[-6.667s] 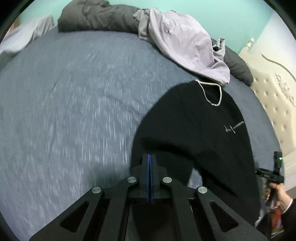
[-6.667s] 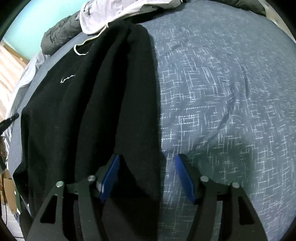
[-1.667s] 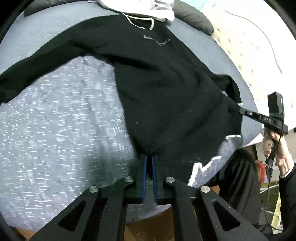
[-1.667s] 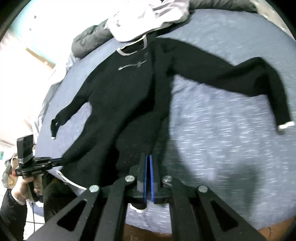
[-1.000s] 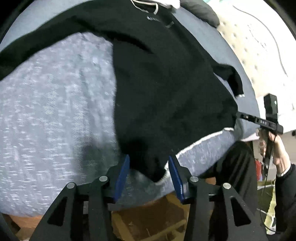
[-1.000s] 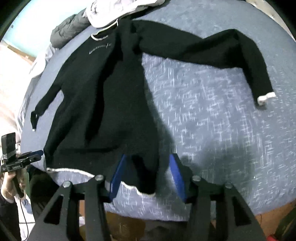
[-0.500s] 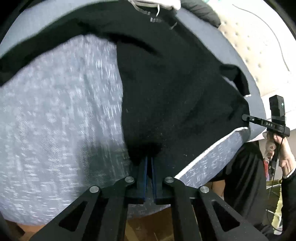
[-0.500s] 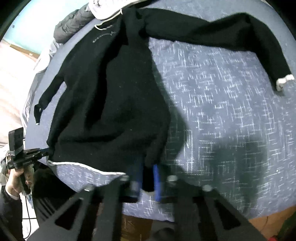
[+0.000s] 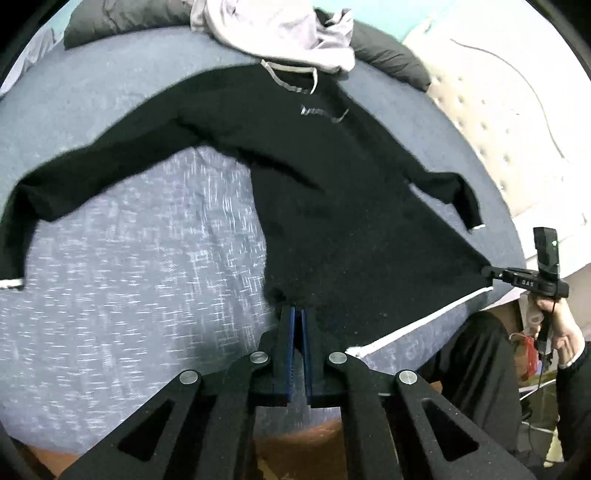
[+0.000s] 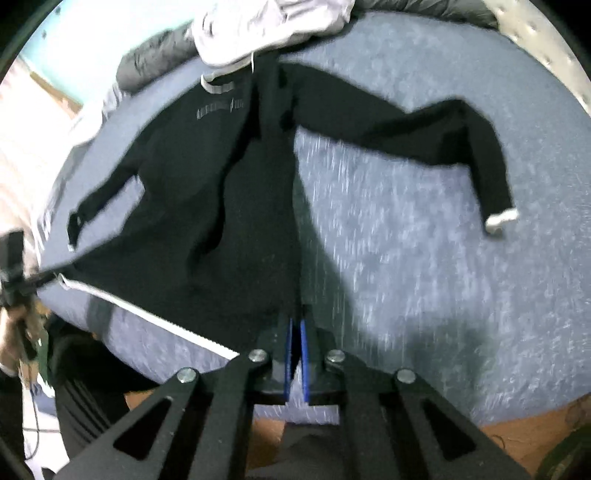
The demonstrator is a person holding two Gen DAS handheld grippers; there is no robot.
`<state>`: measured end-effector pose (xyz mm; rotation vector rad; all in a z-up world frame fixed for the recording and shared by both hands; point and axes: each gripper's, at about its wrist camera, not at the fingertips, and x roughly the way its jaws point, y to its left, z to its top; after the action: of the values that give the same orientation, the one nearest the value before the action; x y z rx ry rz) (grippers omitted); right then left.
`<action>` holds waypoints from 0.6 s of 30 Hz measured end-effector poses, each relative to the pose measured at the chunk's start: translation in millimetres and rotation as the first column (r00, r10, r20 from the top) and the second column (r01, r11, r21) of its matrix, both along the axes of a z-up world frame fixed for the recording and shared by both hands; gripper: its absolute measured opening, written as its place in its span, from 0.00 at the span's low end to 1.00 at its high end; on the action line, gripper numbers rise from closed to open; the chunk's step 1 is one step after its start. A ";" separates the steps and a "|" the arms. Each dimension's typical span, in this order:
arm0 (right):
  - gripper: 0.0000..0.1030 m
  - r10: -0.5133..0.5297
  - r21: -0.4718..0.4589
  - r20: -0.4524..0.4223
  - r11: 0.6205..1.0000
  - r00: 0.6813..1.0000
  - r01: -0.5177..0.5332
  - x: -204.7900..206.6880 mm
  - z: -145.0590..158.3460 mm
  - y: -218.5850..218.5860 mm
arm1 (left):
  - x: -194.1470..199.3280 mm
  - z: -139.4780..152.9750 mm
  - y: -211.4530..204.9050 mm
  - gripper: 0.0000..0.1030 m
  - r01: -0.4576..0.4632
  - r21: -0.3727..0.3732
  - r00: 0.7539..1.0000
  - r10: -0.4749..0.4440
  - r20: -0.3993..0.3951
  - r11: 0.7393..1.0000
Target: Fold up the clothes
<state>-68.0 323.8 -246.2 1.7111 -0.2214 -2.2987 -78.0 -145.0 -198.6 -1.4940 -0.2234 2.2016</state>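
Sweater (image 9: 332,206): flat on bed (image 9: 129,277), collar far, hem near.
Left gripper (image 9: 296,314): pinching hem.
Right gripper (image 10: 295,325): pinching hem.

Long-sleeved knit sweater (image 9: 332,206): showing black all over, with white trim at hem, cuffs and collar, and a small pale chest mark. Bed sheet (image 9: 122,280): reading blue-grey, flecked with short white dashes. Crumpled hooded garment (image 9: 280,26): appearing pale lilac. Gripper fingers (image 9: 291,350): showing black frames with blue pads.
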 end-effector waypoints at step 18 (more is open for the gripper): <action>0.04 0.066 0.039 0.100 0.997 0.993 -0.070 9.6 -40.4 -11.8 | 7.6 -60.0 4.0 0.04 0.050 -0.124 0.987 -0.030 0.157 0.991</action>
<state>-58.4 312.0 -286.5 1.8261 -0.1325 -2.1877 -70.5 -141.1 -258.6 -1.7262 -0.1024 2.1048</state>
